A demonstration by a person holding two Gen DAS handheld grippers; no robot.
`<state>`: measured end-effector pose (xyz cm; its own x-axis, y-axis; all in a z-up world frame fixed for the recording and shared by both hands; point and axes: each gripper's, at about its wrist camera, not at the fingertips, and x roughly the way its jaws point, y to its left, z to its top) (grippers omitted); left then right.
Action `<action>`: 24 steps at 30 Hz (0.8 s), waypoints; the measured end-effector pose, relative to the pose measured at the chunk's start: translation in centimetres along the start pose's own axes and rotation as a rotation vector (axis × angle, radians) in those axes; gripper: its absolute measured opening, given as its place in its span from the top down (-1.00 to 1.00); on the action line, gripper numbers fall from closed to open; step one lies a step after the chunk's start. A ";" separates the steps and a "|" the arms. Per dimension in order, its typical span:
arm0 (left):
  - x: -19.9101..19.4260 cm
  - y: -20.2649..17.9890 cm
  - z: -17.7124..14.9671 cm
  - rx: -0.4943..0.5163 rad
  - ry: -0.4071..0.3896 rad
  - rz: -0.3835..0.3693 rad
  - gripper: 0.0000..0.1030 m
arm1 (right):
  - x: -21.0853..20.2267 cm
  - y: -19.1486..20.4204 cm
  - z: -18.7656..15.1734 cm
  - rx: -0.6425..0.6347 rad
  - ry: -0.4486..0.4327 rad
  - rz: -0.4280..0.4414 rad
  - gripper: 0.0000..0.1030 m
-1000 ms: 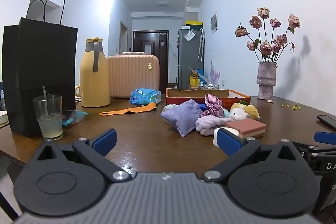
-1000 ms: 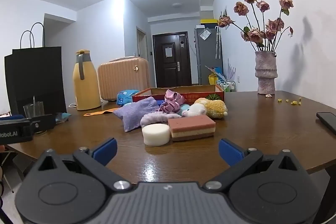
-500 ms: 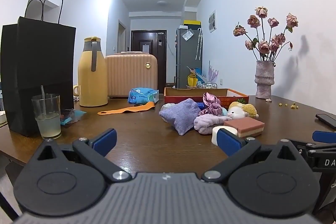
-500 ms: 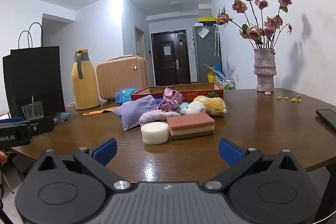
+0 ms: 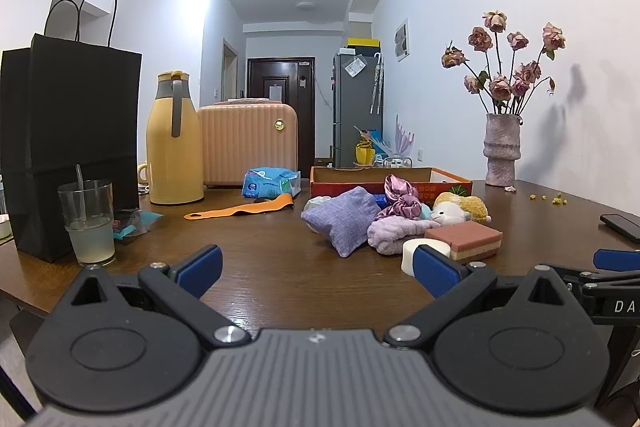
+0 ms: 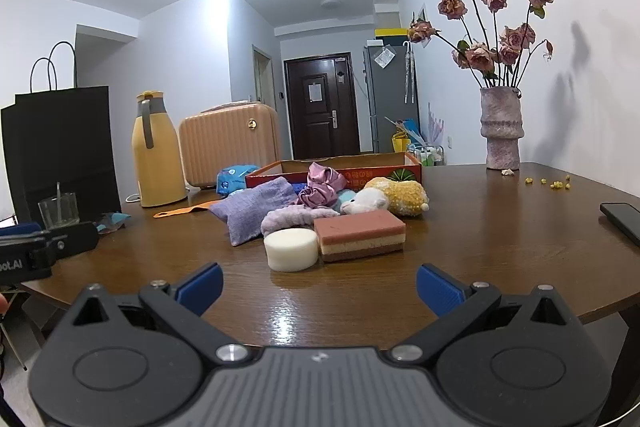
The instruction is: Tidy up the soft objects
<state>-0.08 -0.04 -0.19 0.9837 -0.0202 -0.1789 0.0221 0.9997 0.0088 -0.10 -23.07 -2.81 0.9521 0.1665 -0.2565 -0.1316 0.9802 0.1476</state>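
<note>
A pile of soft things lies mid-table in front of an orange cardboard tray [image 6: 376, 167]: a purple star cushion [image 6: 256, 209], a lilac towel roll [image 6: 296, 217], a pink satin scrunchie [image 6: 322, 187], a yellow and white plush [image 6: 394, 197], a pink layered sponge [image 6: 360, 233] and a white round sponge [image 6: 291, 249]. The same pile shows in the left wrist view, with the cushion [image 5: 342, 219] nearest. My left gripper [image 5: 318, 267] and my right gripper [image 6: 318, 285] are both open and empty, held near the table's front edge, short of the pile.
A black paper bag [image 5: 68, 143], a glass with a drink [image 5: 89, 227], a yellow thermos [image 5: 173, 143] and a peach case [image 5: 248, 143] stand at the left. An orange strap [image 5: 240, 211] lies on the table. A flower vase [image 6: 502, 127] and a phone [image 6: 622, 221] are at the right.
Both grippers have shifted slightly, and the views have tilted a little. The objects on the table have not moved. Both grippers stay open.
</note>
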 end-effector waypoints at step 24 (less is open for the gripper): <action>-0.2 -0.2 0.2 0.007 -0.004 -0.005 -1.00 | 0.1 0.0 0.0 0.003 0.003 -0.003 -1.00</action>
<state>-0.21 -0.27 -0.01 0.9843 -0.0256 -0.1748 0.0285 0.9995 0.0145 0.01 -23.08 -2.82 0.9517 0.1640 -0.2597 -0.1282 0.9804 0.1494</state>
